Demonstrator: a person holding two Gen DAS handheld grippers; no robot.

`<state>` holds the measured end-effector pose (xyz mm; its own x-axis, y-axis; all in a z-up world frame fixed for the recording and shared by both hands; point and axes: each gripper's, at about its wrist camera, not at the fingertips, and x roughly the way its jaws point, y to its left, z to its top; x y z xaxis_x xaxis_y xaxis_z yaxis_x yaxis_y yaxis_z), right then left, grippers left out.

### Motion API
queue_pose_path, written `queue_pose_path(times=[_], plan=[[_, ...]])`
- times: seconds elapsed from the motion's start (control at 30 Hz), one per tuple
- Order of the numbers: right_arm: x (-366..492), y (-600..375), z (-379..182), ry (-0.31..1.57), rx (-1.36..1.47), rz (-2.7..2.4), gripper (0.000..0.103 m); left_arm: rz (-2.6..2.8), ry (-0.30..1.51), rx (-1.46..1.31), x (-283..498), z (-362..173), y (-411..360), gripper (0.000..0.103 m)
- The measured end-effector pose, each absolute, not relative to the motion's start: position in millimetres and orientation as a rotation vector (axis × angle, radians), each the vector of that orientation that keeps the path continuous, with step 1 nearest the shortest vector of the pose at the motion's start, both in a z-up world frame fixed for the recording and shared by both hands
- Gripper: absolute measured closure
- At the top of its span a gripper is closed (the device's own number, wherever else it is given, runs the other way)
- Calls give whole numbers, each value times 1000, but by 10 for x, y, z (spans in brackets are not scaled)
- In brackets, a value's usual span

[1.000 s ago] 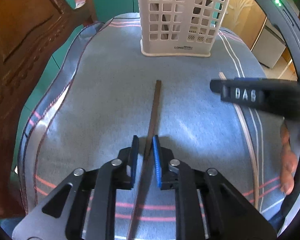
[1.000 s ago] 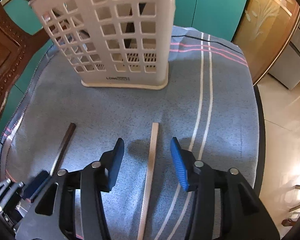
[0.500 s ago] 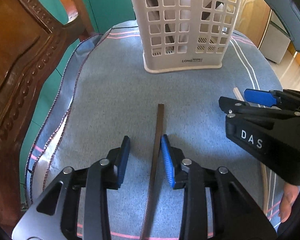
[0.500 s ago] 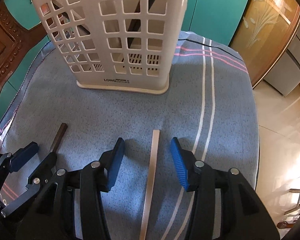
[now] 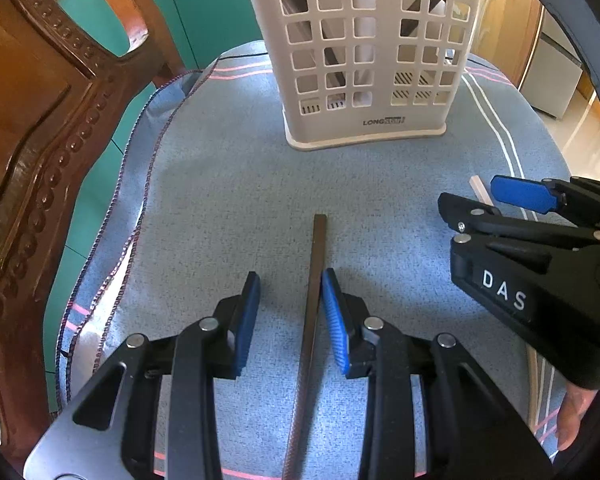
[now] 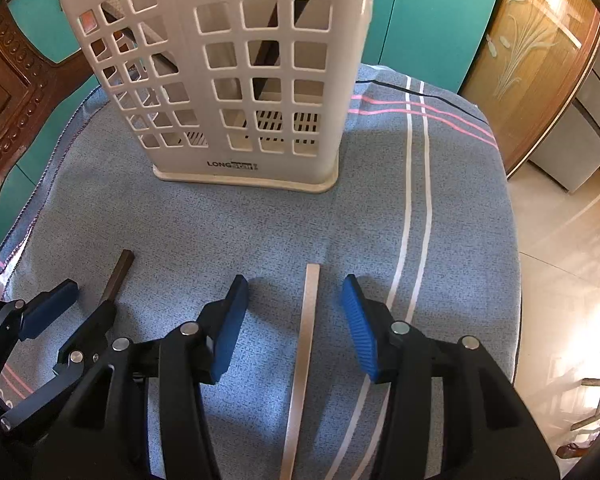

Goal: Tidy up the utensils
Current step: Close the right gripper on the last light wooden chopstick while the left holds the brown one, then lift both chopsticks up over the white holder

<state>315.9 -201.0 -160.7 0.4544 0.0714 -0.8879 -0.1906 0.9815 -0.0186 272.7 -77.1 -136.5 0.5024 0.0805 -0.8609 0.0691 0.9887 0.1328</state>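
Both grippers are spread: left gripper [image 5: 288, 312] straddles the thin dark-brown chopstick [image 5: 314, 300], right gripper [image 6: 292, 320] the pale wooden chopstick [image 6: 306, 328]; both sticks look light, stiff and probably slippery, best pinched mid-shaft, with the white lattice plastic basket [image 6: 236, 80] at 12 o'clock.

It was a home, most likely a dining or living room. A table was covered by a blue woven cloth [image 6: 260, 220] with pink and white stripes and a stitched edge, the sort laid over household furniture. A carved dark wooden chair [image 5: 40, 120] with beaded trim stood at the table's left side. Behind it ran teal cupboard doors [image 6: 432, 20], and to the right stood a wooden panel [image 6: 532, 60] with an etched plant design. The floor [image 6: 560, 260] was glossy pale tile catching sunlight. A white plastic utensil holder [image 5: 364, 60] stood on the cloth.
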Motion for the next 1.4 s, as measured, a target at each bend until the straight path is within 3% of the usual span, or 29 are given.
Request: queue_pose_path(times=[0.23,0.3,0.37,0.43,0.8,1.4], plan=[[3166,-2027,-1604,1087,-122,168,54,-6,1053,160,2801,-1374,-780,71],[3162,-2028,-1590,1084,-111,180,67,-25,1056,144,2800,-1377,-783,82],[3166,-2038,-1574,1083,-100,177,88,-33,1055,145,2800,-1386,-815,89],[3176,-2066,-1568,1087,-75,189,95,-36,1051,148,2799,-1399,-867,94],[3148,-2168,-1283,1012,-33,215,96,-21,1022,60,2709,-1374,-859,96],[2908,-2438,-650,823,73,268,96,-29,831,96,2262,-625,-856,96]])
